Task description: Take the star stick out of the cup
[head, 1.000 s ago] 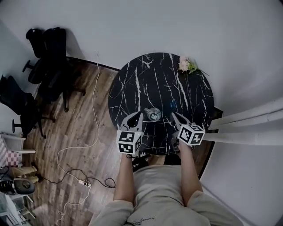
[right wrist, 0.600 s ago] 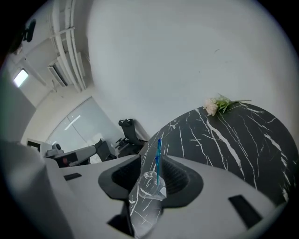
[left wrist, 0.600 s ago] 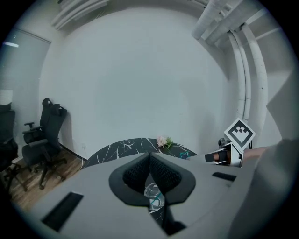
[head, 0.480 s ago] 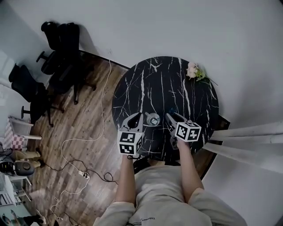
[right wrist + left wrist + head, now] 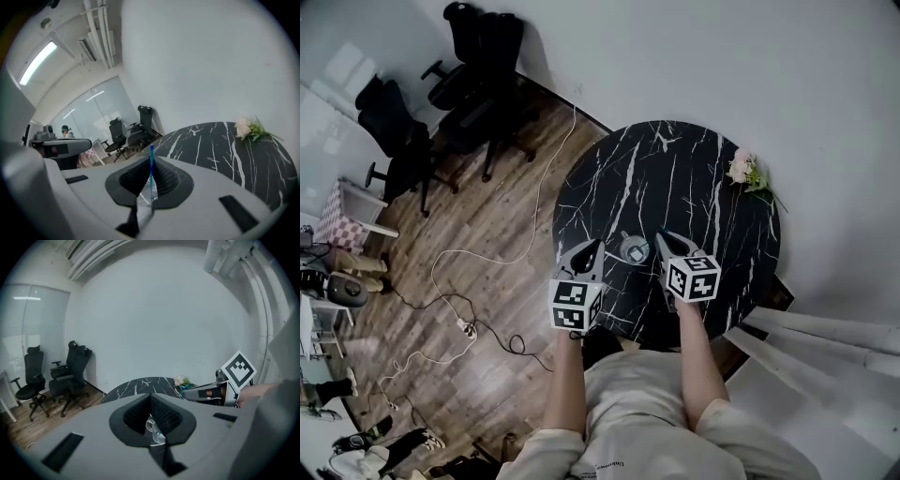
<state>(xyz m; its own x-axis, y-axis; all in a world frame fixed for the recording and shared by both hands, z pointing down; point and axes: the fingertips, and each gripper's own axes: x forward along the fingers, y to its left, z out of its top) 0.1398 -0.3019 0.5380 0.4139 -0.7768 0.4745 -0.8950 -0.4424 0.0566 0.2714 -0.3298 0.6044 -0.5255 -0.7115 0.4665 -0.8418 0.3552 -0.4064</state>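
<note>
One star stick: thin, blue, upright, standing between the jaws of the right gripper. Its star end cannot be made out. These jaws have just been closing and now pinch the stick, with no more than a sliver between the pads. The stick's lower part runs down to the cup's glass. Whether its end is inside the cup cannot be told.

One cup: clear glass, upright on the table, close to the near edge on the person's side. A curved piece of its glass, seemingly a handle, sits between the jaws of the left gripper, which are drawn narrow upon it.

Two forearms: bare, stretched forward from the torso side by side. The left forearm points straight ahead; the right forearm leans slightly inward. Both grippers slope down to the table top, their tips meeting the cup from left and right. The left marker cube is at the table's near left edge. The right marker cube is over the table, turned slightly askew.

One table: round, black marble with white veins.

One bunch of flowers: pale pink with green leaves, lying at the table's far right edge, well apart from the cup.

Several office chairs: black, on the wooden floor beyond the table's left edge.
</note>
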